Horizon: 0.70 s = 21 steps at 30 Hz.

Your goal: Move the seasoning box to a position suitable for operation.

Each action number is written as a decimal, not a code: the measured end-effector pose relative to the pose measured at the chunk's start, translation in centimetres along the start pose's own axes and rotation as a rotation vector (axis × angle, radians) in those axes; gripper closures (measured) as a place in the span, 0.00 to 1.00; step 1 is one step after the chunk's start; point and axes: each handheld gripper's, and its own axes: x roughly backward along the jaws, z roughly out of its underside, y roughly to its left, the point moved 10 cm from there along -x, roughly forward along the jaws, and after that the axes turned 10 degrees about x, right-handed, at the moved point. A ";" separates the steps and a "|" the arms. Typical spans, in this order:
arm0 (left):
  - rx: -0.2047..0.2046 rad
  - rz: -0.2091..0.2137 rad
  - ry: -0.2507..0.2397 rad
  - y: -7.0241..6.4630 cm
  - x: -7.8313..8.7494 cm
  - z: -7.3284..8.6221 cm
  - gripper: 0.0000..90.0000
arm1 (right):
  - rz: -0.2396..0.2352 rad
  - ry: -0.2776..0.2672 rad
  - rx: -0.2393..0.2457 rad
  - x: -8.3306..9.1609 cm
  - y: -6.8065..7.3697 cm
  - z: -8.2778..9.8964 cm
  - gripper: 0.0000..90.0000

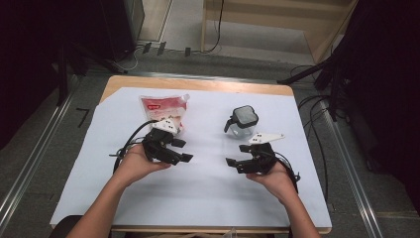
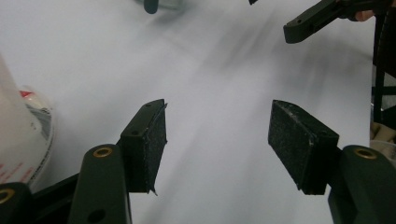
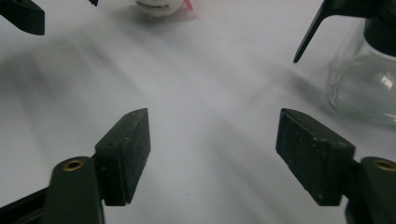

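Note:
A red and white spouted refill pouch (image 1: 164,108) lies at the back left of the white sheet, and its edge (image 2: 25,135) shows at the left of the left gripper view. A clear glass jar with a black lid and lever (image 1: 243,121) stands at the back right; its glass body (image 3: 364,88) is close on the right in the right gripper view. My left gripper (image 1: 184,150) hovers just in front of the pouch, open, with bare sheet between its pads (image 2: 150,140). My right gripper (image 1: 235,162) is open too, in front of the jar, nothing between its pads (image 3: 310,149). The two grippers point toward each other.
A white sheet (image 1: 208,188) covers the wooden table (image 1: 198,83). Black cables trail from both grippers. Beyond the table lie a grey floor, dark stands at both sides and a wooden frame (image 1: 277,20) at the back.

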 end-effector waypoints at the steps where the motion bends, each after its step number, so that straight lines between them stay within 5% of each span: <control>1: -0.008 -0.007 0.002 0.2 0.1 0.0 0.42 | -0.002 -0.010 0.007 0.1 0.0 -0.1 0.35; 6: 0.017 0.012 -0.020 0.2 0.0 0.0 0.36 | -0.034 -0.017 0.017 0.0 0.4 -0.3 0.40; 9: 0.020 0.021 0.008 0.2 -0.1 0.3 0.31 | -0.040 -0.004 0.011 -0.2 0.5 -0.2 0.41; 16: -0.015 0.014 0.033 0.0 -0.1 0.7 0.34 | -0.049 0.000 0.024 -0.1 0.7 0.0 0.43; 21: -0.023 0.020 0.003 -0.1 0.4 0.6 0.36 | -0.033 -0.010 0.026 0.0 0.5 -0.1 0.41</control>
